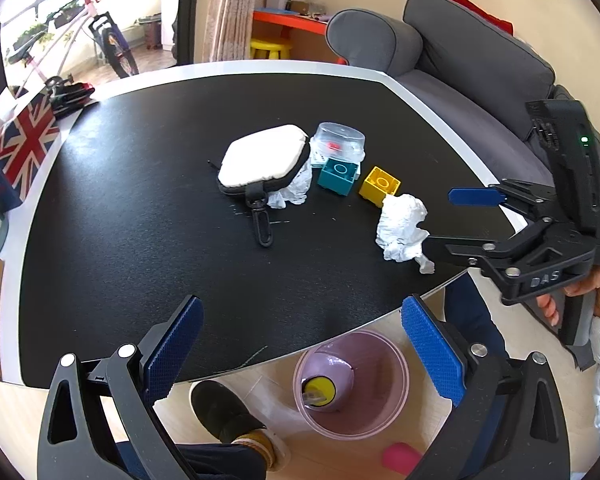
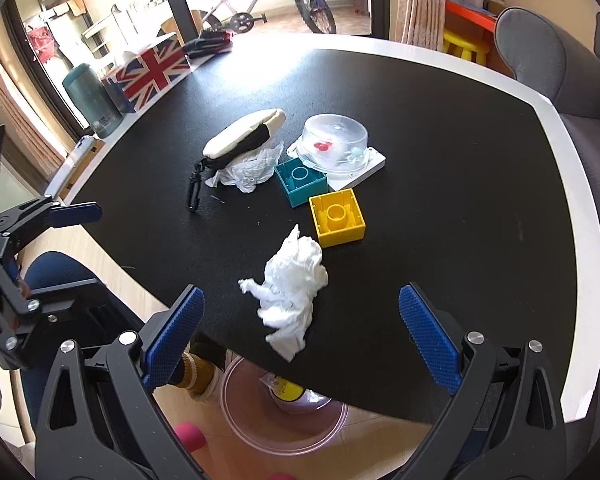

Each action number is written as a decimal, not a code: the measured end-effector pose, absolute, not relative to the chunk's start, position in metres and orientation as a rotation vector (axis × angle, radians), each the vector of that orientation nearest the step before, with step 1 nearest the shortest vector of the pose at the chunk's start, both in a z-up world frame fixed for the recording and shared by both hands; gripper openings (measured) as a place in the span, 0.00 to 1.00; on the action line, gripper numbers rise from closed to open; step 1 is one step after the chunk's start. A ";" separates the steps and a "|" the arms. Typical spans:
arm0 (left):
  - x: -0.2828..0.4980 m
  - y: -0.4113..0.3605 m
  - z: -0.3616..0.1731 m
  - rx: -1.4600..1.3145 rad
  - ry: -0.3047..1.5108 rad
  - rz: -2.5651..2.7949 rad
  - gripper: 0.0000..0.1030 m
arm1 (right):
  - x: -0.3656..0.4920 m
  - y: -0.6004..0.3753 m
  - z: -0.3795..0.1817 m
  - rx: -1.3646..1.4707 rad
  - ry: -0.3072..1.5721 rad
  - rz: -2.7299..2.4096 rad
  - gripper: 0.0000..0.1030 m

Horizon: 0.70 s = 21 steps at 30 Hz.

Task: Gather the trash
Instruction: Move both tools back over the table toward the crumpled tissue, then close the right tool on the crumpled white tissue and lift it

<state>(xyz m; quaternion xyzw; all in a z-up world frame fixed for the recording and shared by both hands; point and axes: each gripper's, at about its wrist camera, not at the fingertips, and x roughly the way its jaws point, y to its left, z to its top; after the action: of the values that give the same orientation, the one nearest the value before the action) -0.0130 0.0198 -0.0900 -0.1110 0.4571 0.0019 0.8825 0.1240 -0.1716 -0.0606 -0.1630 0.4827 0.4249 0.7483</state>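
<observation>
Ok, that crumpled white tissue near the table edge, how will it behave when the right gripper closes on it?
The crumpled tissue looks soft and loosely wadded, so it will probably squash flat between the right gripper pads rather than resist. It seems very light, likely lifting easily but sliding if nudged. Its loose tail may dangle, so a central pinch seems safer before carrying it to the pink bin.

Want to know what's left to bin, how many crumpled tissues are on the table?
2: one loose crumpled tissue near the table's front edge beside the yellow block, one tucked under the white pouch. More may be hidden.
</observation>
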 end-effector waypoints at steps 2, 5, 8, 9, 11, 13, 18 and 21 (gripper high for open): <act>-0.013 0.022 -0.091 -0.236 0.952 0.005 0.93 | 0.126 -0.166 -0.064 -0.366 1.061 0.930 0.94; -0.013 0.025 -0.094 -0.242 0.955 0.006 0.93 | 0.127 -0.159 -0.068 -0.378 1.062 0.934 0.94; -0.012 0.029 -0.096 -0.246 0.959 0.009 0.93 | 0.128 -0.154 -0.071 -0.387 1.065 0.937 0.94; -0.012 0.030 -0.097 -0.250 0.960 0.009 0.93 | 0.129 -0.152 -0.072 -0.388 1.067 0.939 0.91; -0.011 0.031 -0.098 -0.253 0.959 0.009 0.93 | 0.130 -0.149 -0.075 -0.393 1.077 0.940 0.79; -0.011 0.032 -0.098 -0.256 0.958 0.007 0.93 | 0.131 -0.147 -0.077 -0.397 1.089 0.939 0.64; -0.010 0.032 -0.100 -0.259 0.959 0.002 0.93 | 0.129 -0.145 -0.078 -0.414 1.082 0.939 0.32; -0.010 0.031 -0.100 -0.258 0.959 -0.001 0.93 | 0.128 -0.146 -0.077 -0.414 1.075 0.940 0.20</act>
<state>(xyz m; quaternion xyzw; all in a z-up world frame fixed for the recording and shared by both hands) -0.0100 0.0314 -0.0995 -0.1238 0.4599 -0.0005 0.8793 0.1280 -0.1459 -0.0766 -0.1885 0.4895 0.4280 0.7360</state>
